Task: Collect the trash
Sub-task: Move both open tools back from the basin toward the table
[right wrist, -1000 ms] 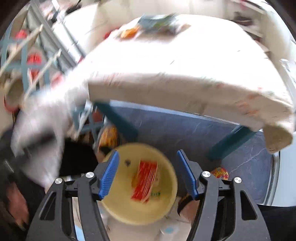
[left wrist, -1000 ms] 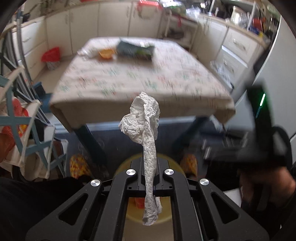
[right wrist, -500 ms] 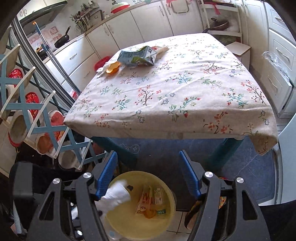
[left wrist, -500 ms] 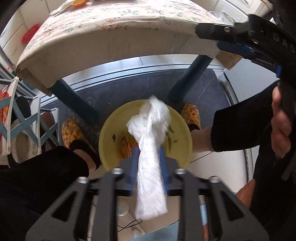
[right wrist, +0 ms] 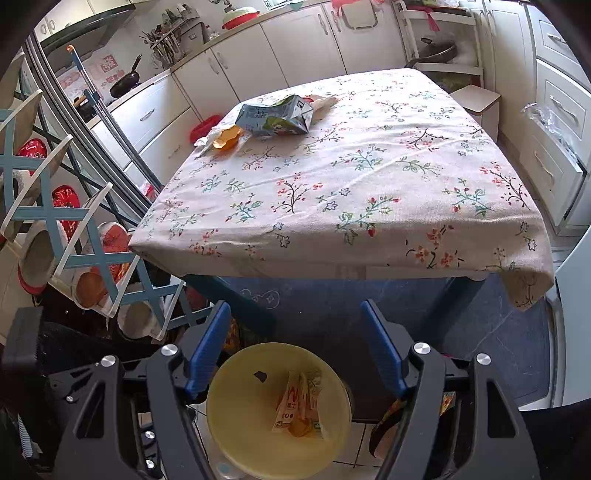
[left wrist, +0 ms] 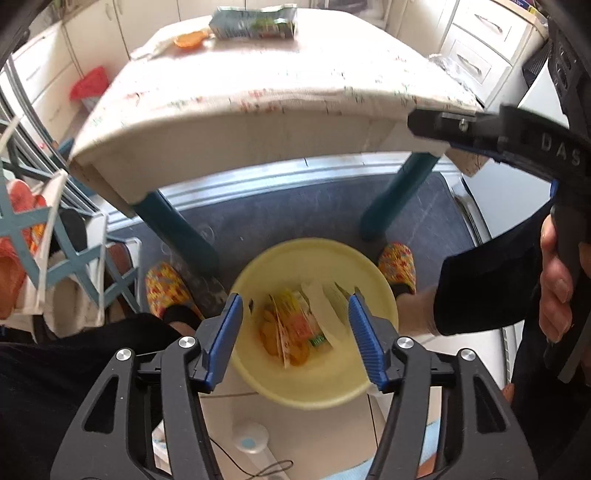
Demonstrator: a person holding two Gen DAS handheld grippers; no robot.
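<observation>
My left gripper [left wrist: 293, 306] is open and empty, right above the yellow bin [left wrist: 314, 384] on the floor. A white tissue [left wrist: 325, 314], blurred, lies in the bin beside orange and yellow wrappers [left wrist: 291, 328]. My right gripper [right wrist: 295, 314] is open and empty, held higher above the same bin [right wrist: 236, 421]; I cannot see the tissue in this view. On the table a crumpled blue-green carton [right wrist: 275, 118], an orange peel [right wrist: 226, 137] and a white scrap [right wrist: 321, 100] lie at the far left. The carton [left wrist: 255, 24] shows in the left wrist view too.
The table with a floral cloth [right wrist: 369, 177] stands ahead on teal legs [left wrist: 395, 195]. A blue-and-white rack with slippers [right wrist: 55, 236] is at the left. White cabinets [right wrist: 557, 122] line the right and back. My feet in patterned slippers [left wrist: 166, 291] flank the bin.
My left gripper opened and let go of the white tissue, which dropped into the yellow bin. The right gripper rose and steadied, staying open.
</observation>
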